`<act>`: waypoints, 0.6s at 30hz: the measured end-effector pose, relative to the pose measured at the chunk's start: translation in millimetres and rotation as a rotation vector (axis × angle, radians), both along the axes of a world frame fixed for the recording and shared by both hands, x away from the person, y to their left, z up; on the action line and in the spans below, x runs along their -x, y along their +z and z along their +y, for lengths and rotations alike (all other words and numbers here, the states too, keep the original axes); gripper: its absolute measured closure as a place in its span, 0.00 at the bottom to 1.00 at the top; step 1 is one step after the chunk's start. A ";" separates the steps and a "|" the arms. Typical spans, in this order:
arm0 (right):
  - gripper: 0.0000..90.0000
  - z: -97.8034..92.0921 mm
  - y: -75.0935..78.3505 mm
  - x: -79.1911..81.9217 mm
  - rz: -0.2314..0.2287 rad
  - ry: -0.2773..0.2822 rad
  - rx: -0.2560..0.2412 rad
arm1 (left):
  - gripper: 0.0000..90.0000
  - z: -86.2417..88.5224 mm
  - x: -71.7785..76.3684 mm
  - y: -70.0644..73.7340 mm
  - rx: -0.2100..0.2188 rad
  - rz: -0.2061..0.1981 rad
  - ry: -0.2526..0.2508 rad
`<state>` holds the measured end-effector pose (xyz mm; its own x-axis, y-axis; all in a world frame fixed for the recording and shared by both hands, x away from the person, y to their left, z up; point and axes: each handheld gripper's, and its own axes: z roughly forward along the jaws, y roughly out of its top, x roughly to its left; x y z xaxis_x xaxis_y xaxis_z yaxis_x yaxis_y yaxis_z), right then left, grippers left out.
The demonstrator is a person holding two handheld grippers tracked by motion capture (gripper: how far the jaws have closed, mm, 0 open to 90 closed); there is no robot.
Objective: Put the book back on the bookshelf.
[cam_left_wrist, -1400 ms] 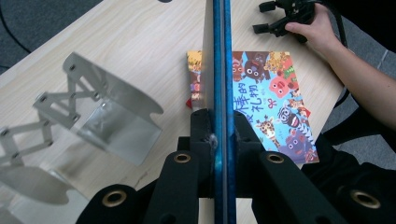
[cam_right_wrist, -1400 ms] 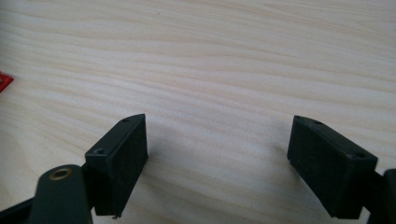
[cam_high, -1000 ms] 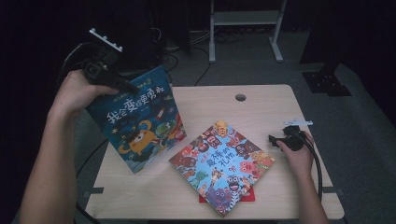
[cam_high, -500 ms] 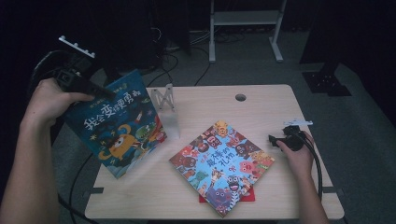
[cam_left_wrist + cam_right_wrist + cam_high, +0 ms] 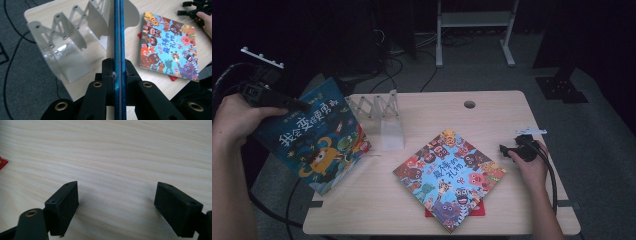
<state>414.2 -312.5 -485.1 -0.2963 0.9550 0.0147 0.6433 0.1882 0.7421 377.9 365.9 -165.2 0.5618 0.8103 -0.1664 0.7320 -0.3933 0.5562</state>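
Dim room, brightly lit tabletop; sharp at mid-range, soft up close.

In the high view the table [image 5: 492, 107] catches light from above while the floor and far background fall into near black, and the whole picture is slightly soft and grainy. The left gripper view is brighter: the clear book stand [image 5: 62, 42] shows pale glare on its near panel, and the blue book [image 5: 118, 37] edge blurs close to the lens. In the right gripper view the wood grain is crisp, the jaws cast soft shadows, and their near ends lose focus.

Left claw [image 5: 299, 105] raised, jaws clamped, right claw [image 5: 116, 207] low, spread
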 end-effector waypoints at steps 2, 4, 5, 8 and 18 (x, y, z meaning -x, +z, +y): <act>0.20 0.0 0.0 0.0 0.000 0.000 0.000 | 0.92 6.2 2.2 -0.6 -0.001 0.005 0.021; 0.20 0.0 0.0 0.0 0.000 0.000 0.000 | 0.92 11.3 4.0 -1.5 -0.005 0.010 0.042; 0.20 -0.2 -0.1 -0.2 -0.001 0.002 0.001 | 0.92 13.4 4.6 -2.2 -0.009 0.011 0.051; 0.20 -0.3 -0.1 -0.4 -0.002 0.004 0.002 | 0.92 17.7 5.1 -4.7 -0.017 0.013 0.076; 0.20 -0.4 0.1 -1.3 0.001 0.006 0.001 | 0.92 26.5 -6.6 -13.2 -0.016 0.007 0.204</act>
